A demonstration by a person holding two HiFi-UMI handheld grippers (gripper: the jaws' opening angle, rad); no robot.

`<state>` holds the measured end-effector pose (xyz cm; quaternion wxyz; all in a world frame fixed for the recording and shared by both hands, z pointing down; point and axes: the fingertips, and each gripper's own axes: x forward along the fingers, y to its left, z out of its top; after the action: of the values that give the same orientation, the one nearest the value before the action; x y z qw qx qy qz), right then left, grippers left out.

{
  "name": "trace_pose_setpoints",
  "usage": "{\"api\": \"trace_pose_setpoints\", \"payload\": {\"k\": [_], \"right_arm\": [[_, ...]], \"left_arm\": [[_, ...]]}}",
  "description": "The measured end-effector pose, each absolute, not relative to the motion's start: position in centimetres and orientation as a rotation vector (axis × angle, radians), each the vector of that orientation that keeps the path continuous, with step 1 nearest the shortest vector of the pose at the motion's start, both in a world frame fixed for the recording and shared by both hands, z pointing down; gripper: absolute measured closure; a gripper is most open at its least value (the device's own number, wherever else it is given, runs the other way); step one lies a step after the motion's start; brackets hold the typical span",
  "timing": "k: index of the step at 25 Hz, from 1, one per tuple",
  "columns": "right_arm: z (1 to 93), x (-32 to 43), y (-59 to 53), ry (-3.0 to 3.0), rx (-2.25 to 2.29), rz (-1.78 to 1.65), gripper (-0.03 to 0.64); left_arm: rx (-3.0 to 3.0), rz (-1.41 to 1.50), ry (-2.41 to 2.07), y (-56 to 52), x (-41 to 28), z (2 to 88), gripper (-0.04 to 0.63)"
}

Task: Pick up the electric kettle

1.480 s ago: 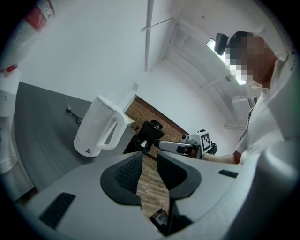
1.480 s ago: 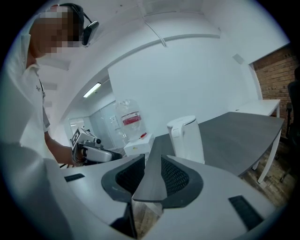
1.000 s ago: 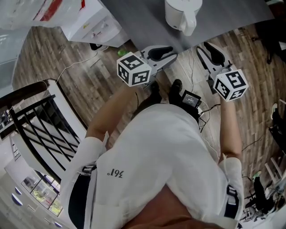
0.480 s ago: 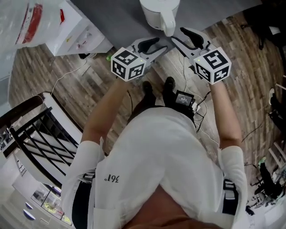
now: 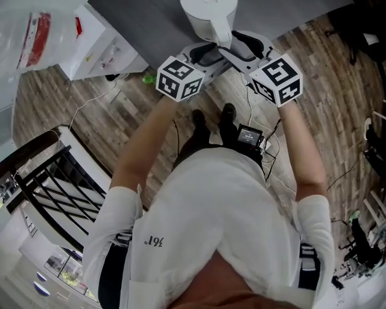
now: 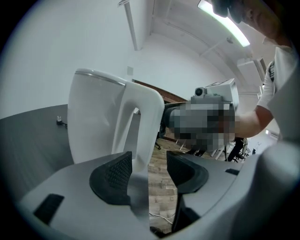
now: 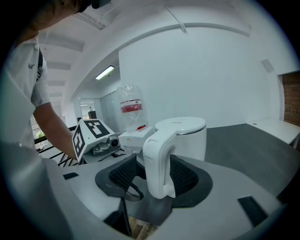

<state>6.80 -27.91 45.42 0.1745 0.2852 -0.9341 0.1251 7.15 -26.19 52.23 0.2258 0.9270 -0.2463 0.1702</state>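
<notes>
A white electric kettle (image 5: pixel 208 12) stands on the grey table (image 5: pixel 163 24) near its front edge, its handle (image 5: pixel 224 37) turned toward me. My left gripper (image 5: pixel 207 54) reaches in from the left and my right gripper (image 5: pixel 241 48) from the right, both at the handle. In the left gripper view the handle (image 6: pixel 140 126) hangs just beyond the left gripper (image 6: pixel 149 171), close to its left pad. In the right gripper view the handle (image 7: pixel 159 159) sits between the pads of the right gripper (image 7: pixel 154 177), a small gap on each side. Both grippers' jaws are opening.
A white cabinet (image 5: pixel 102 45) and a clear plastic bag with red print (image 5: pixel 36 36) stand left of the table. A black railing (image 5: pixel 54 175) runs at lower left. Cables (image 5: pixel 96 90) and a small black device (image 5: pixel 249 136) lie on the wooden floor by my feet.
Both grippers have moved up the picture to the kettle's handle and drawn in on it from either side. Their jaws stand wider apart than before.
</notes>
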Motion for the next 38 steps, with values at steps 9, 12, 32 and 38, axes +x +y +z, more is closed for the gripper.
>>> {"api": "trace_pose_setpoints", "payload": {"k": [9,12,32,38], "right_arm": [[46.3,5.5,-28.3,-2.651,0.713,0.369,0.416],[46.6,5.0,-28.4,-2.648,0.685,0.373,0.416],[48.6,2.1,-29.1,-2.619,0.479,0.342,0.437],[48.8,2.1,-29.5,-2.624,0.534,0.324,0.471]], "left_arm": [[2.550,0.515,-0.651,-27.1,8.3,53.5,0.380],[2.545,0.531,-0.639,-27.1,8.7,54.0,0.380],[2.561,0.543,-0.677,-29.0,10.6,54.8,0.380],[2.569,0.537,-0.723,-29.5,10.7,55.1,0.382]]}}
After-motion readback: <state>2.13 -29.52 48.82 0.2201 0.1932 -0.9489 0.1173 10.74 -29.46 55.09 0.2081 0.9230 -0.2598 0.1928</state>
